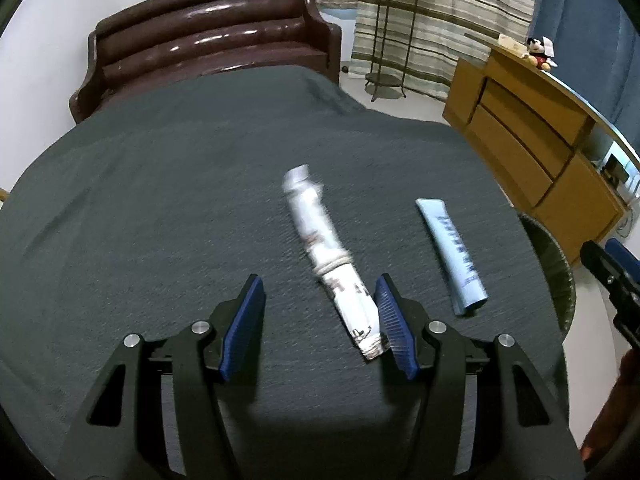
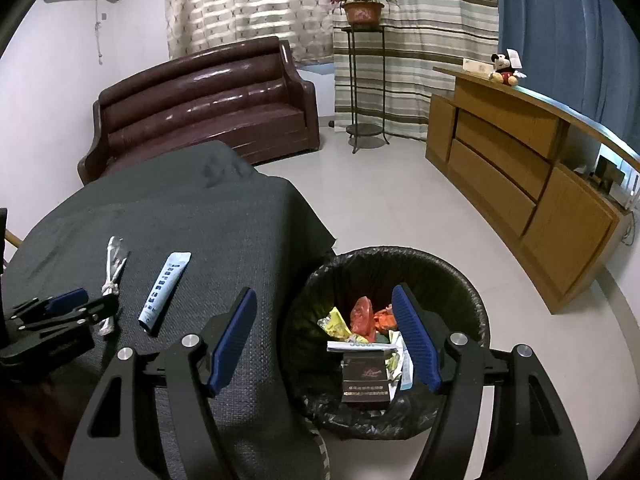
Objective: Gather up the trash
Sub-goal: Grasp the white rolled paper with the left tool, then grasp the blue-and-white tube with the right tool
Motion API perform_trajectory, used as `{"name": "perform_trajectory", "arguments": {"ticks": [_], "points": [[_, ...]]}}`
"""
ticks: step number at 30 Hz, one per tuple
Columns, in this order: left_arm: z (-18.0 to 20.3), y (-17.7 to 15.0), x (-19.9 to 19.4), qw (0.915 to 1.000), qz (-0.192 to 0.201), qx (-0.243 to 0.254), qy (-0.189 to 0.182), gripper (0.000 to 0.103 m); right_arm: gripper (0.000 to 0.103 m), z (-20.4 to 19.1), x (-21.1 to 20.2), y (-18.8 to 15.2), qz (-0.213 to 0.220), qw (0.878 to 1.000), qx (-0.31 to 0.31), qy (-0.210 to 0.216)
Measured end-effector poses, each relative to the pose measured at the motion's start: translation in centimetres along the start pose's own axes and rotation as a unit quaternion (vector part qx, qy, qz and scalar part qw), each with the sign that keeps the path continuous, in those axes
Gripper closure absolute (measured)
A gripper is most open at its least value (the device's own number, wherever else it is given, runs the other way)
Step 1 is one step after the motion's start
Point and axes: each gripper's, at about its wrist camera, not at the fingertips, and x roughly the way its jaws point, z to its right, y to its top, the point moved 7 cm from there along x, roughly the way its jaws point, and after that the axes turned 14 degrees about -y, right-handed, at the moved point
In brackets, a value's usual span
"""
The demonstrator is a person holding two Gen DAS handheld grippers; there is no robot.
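A rolled white paper tied with a band lies on the dark grey cloth-covered table. My left gripper is open just above the table, and the roll's near end lies against its right finger. A pale blue tube lies to the right of the roll. In the right wrist view the roll and the tube lie on the table with the left gripper at the roll. My right gripper is open and empty over the black-lined bin, which holds wrappers and a small box.
A brown leather sofa stands behind the table. A wooden cabinet with a Mickey toy runs along the right. A plant stand is by the curtains. The bin's rim shows by the table's right edge.
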Motion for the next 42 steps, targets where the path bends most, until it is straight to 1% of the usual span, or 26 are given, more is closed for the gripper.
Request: {"name": "perform_trajectory", "arguments": {"ticks": [4,9,11,12,13,14,15,17,19,24,26,31,38,42], "points": [[-0.4,-0.3,-0.5,1.0,0.001,-0.002,0.0,0.046,0.035,-0.2,0.2,-0.2,-0.004,1.0,-0.002,0.002],[-0.4,0.2,-0.2,1.0,0.001,0.001,-0.005,0.046,0.035,-0.4,0.4,-0.5,-0.007,1.0,-0.005,0.002],[-0.5,0.2,0.0,1.0,0.0,0.001,-0.01,0.048,0.035,-0.5,0.4,-0.5,-0.009,1.0,-0.005,0.003],[-0.5,0.2,0.1,0.9999,-0.002,0.002,-0.012,0.051,0.035,-0.6,0.4,-0.5,-0.009,1.0,-0.005,0.004],[-0.5,0.2,0.1,0.9999,-0.004,0.002,-0.014,0.057,0.035,-0.6,0.4,-0.5,-0.009,1.0,-0.005,0.004],[-0.5,0.1,0.2,0.9998,-0.007,0.004,-0.018,0.059,0.035,-0.7,0.4,-0.5,-0.009,1.0,-0.006,0.005],[-0.5,0.2,0.2,0.9997,-0.006,0.006,-0.021,0.063,0.035,-0.8,0.4,-0.5,-0.009,1.0,-0.007,0.006],[-0.2,0.2,0.3,0.9995,-0.008,0.012,-0.027,0.073,0.035,-1.2,0.5,-0.5,-0.01,1.0,-0.009,0.008],[-0.1,0.2,0.3,0.9993,-0.008,0.018,-0.031,0.085,0.035,-1.6,0.5,-0.5,-0.011,1.0,-0.011,0.011],[-0.3,0.3,0.1,0.9988,-0.007,0.019,-0.044,0.086,0.035,-2.6,0.3,-0.2,-0.01,1.0,-0.017,0.018],[-0.5,0.3,-0.2,0.9989,-0.003,0.021,-0.041,0.086,0.035,-3.2,0.1,-0.1,-0.009,1.0,-0.019,0.021],[-1.8,0.4,-1.6,0.9993,0.014,0.021,-0.027,0.086,0.035,-5.2,-0.2,0.3,-0.006,0.999,-0.033,0.032],[-5.9,0.5,-3.4,0.9995,0.03,0.002,0.003,0.086,0.035,-8.4,-0.2,0.5,-0.006,0.997,-0.058,0.045],[-7.9,0.5,-4.3,0.9991,0.038,-0.006,0.019,0.086,0.042,-9.9,0.1,0.3,-0.013,0.996,-0.072,0.049]]}}
